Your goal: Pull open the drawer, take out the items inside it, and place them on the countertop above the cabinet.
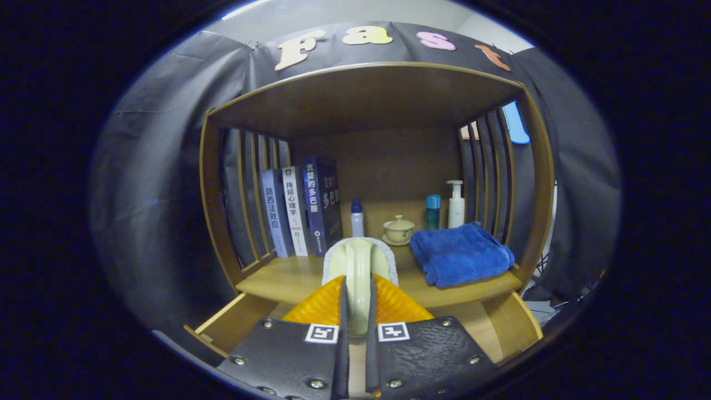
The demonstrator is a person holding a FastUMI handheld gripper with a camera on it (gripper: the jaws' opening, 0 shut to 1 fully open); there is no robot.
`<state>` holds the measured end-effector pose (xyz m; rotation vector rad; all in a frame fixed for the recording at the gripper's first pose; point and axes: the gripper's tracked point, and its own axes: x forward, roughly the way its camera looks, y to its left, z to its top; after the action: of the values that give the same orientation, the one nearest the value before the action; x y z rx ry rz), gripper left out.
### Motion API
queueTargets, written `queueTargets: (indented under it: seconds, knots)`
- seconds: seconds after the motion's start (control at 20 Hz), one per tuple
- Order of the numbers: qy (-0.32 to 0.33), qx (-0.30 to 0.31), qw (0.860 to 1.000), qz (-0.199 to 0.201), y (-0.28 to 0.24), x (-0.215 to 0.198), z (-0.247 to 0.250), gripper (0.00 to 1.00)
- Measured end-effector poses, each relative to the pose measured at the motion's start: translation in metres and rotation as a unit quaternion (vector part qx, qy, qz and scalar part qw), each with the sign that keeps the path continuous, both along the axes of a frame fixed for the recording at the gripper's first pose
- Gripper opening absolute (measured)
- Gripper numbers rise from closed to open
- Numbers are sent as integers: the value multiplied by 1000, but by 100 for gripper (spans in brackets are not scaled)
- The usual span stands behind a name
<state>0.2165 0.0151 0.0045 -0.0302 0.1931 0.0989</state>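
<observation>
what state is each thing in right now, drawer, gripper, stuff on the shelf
drawer: pulled open below the countertop
gripper: shut on the brush, held above the open drawer
brush: pale handle clamped between the fingers, lifted
blue towel: folded, lying on the countertop
books: upright, leaning a little
lidded teacup: lid on, sitting on its saucer
pump bottle: upright
teal bottle: upright
blue-capped bottle: upright, capped

- Light's coming from overhead, a bright strip on the ceiling [244, 8] up top.
- Shade sits under the cabinet's top board [361, 97]; the back corners go dim.
- Strong fisheye bend curves the cabinet posts outward.
- Centre sharp, rim soft and darkening.
</observation>
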Motion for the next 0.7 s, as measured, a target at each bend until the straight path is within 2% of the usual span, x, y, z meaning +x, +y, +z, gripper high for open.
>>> queueTargets:
  seconds: [0.2, 0.4, 0.7]
  knots:
    - [40, 20, 999, -27, -2, 40, -20, 12]
    - [95, 9, 993, -68, -22, 77, -56, 12]
    - [88, 0, 993, -82, -26, 103, -68, 14]
